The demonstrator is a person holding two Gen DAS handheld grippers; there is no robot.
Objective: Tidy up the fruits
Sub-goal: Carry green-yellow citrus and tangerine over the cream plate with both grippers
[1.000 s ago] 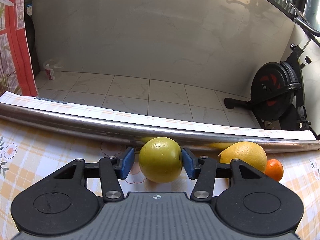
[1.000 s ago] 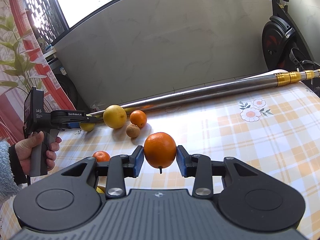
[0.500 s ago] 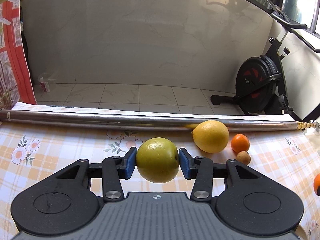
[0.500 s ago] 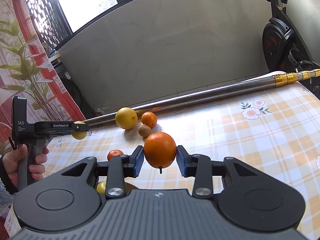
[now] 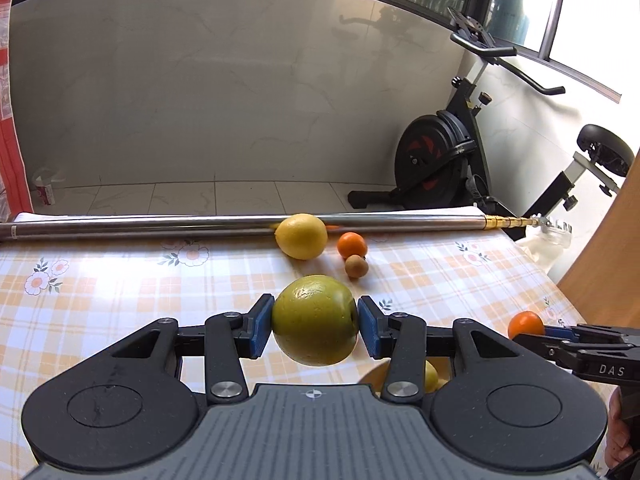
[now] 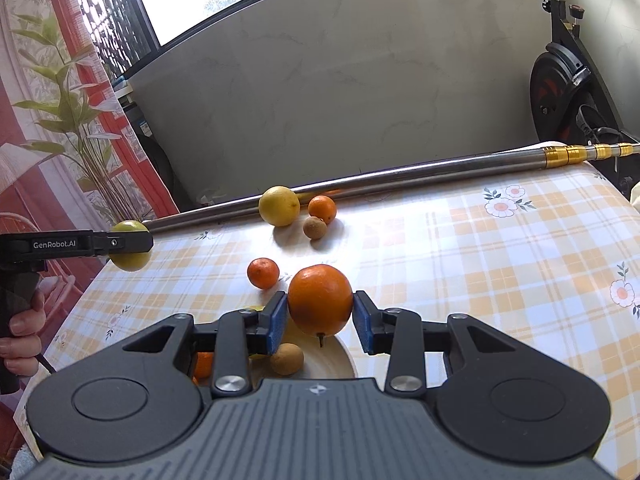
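- Presently, left gripper (image 5: 315, 320) clamps a green fruit (image 5: 315, 319) between its blue pads, lifted clear of the table (image 5: 120, 300).
- Right gripper (image 6: 320, 312) clamps an orange (image 6: 320, 304) above a wooden plate (image 6: 340, 360).
- Lemon (image 6: 279, 205), tangerine (image 6: 322, 208) and brown fruit (image 6: 314, 227) sit at 12 o'clock, by the pole (image 6: 440, 164).

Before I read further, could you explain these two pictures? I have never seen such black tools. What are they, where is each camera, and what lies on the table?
No robot is here: a person holds one two-finger tool in each hand, and a camera on each tool looks forward along its fingers. The left camera shows the left gripper shut on a green fruit. The right camera shows the right gripper shut on an orange. On the checked tablecloth lie a lemon, two mandarins and a small brown fruit, near a metal pole. Below the right fingers a bowl holds more fruit.
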